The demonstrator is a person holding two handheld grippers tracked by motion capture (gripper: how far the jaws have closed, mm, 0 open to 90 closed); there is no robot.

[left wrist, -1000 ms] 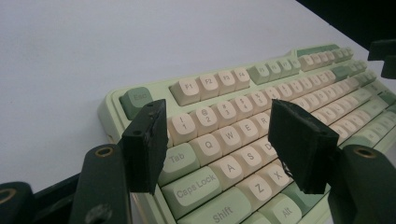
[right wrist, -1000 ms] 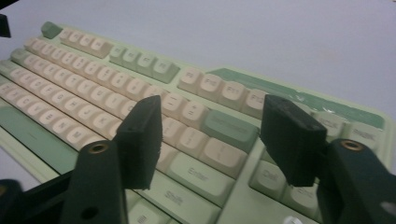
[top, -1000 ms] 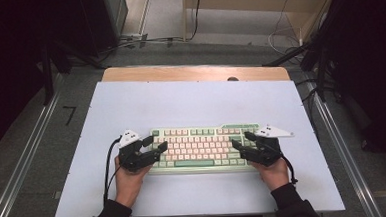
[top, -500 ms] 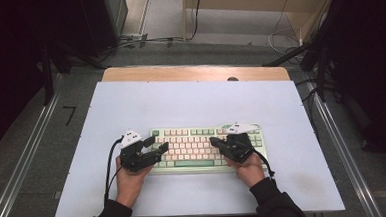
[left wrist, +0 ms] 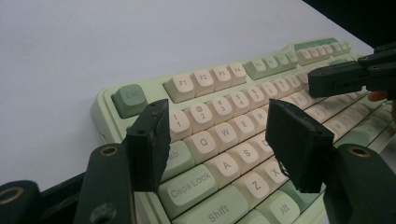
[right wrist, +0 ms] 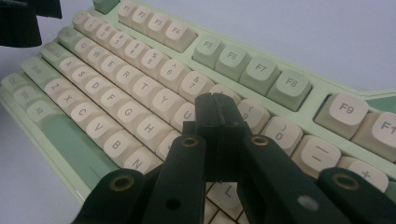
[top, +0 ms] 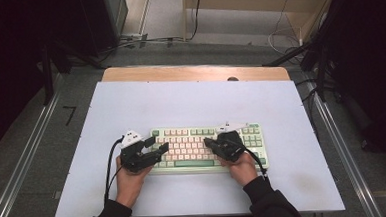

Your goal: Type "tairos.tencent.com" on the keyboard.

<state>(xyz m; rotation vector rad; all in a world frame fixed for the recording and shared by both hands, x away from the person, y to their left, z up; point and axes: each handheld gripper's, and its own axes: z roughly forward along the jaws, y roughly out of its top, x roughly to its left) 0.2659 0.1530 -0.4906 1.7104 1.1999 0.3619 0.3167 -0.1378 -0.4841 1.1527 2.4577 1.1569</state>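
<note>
A pale green keyboard with cream keycaps (top: 208, 147) lies in the lower middle of the high view on a white table mat (top: 191, 103). Its long axis runs left to right across the frame, with the function row on the far side and the space bar toward the person.

The right gripper (top: 209, 143) has its jaws pressed fully together with nothing between them, the closed tip poised over the keys near U and I (right wrist: 215, 108). The left gripper (top: 164, 149) hovers over the keyboard's left end, jaws standing apart and empty above the Q, W and A keys (left wrist: 215, 140).

The likely risk is a mis-hit: the closed tip looks wider than one keycap, so a slightly off-centre push could press two neighbouring keys. A hard, slanted push might also slide the keyboard across the smooth mat.
</note>
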